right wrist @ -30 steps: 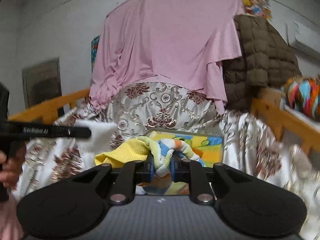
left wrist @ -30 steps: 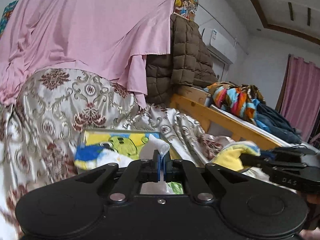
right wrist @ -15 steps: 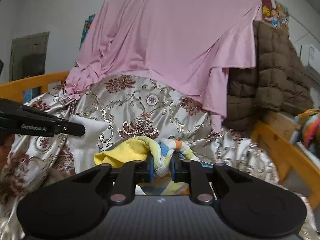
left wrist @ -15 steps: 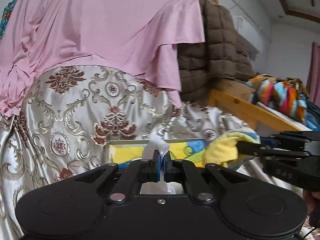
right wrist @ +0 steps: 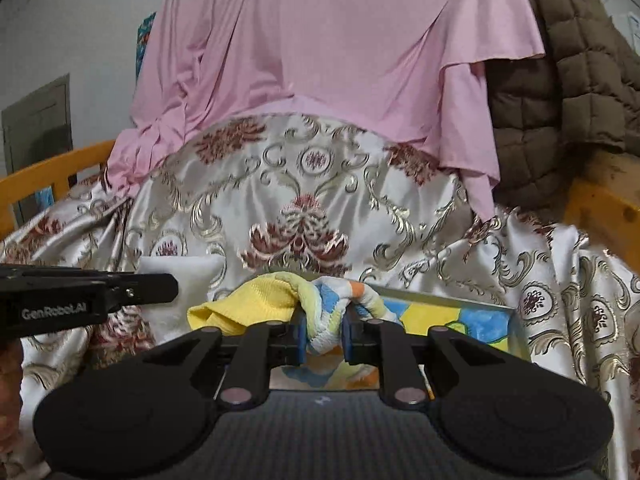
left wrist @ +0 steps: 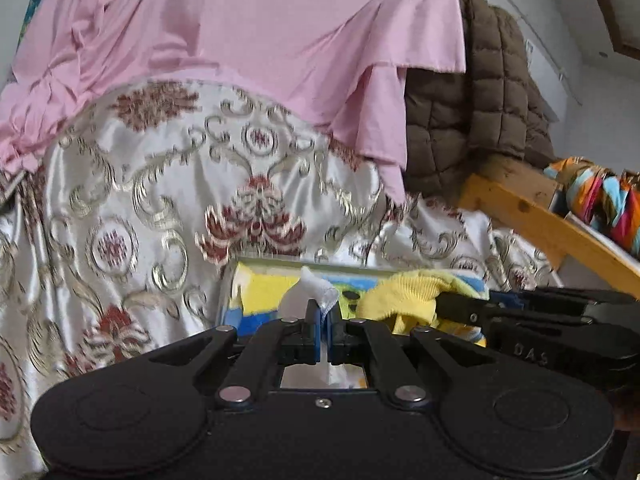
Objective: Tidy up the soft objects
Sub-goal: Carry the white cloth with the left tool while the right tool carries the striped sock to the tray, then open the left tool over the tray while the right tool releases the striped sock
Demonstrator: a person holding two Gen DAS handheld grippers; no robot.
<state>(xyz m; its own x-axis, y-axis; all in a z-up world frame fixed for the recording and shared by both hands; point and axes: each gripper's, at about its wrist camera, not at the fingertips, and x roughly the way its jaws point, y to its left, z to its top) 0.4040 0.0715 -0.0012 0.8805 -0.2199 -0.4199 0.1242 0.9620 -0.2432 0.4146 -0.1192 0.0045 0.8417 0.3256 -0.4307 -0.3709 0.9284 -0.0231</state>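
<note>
The left gripper [left wrist: 323,322] is seen clamped on a thin white cloth [left wrist: 316,288], whose tuft stands up just past the closed blue pads. The right gripper [right wrist: 323,332] is clamped on a bunched yellow and patterned cloth [right wrist: 280,300], held between pads that stand a little apart around the bulk of it.

Compared with a second ago, both grippers have been carried forward and lowered toward a colourful box [right wrist: 460,316] that lies on the satin bedspread [right wrist: 300,184], below the pink sheet [right wrist: 340,40]. In both views the bedspread and sheet now fill more of the frame, and the box sits closer under the pads. The grips themselves are unchanged: the same cloths are held in the same way as before.

In the left view the right gripper is seen at the right edge with its yellow cloth over the box's far right part; in the right view the left gripper enters from the left edge, with the white cloth hanging by the box's left side.

This is judged to be the approach to placing: both cloths are held over or just beside the box and neither has been released. The release is judged to call for a little more lowering first, so that the cloths drop inside the box and do not catch on its rim.
</note>
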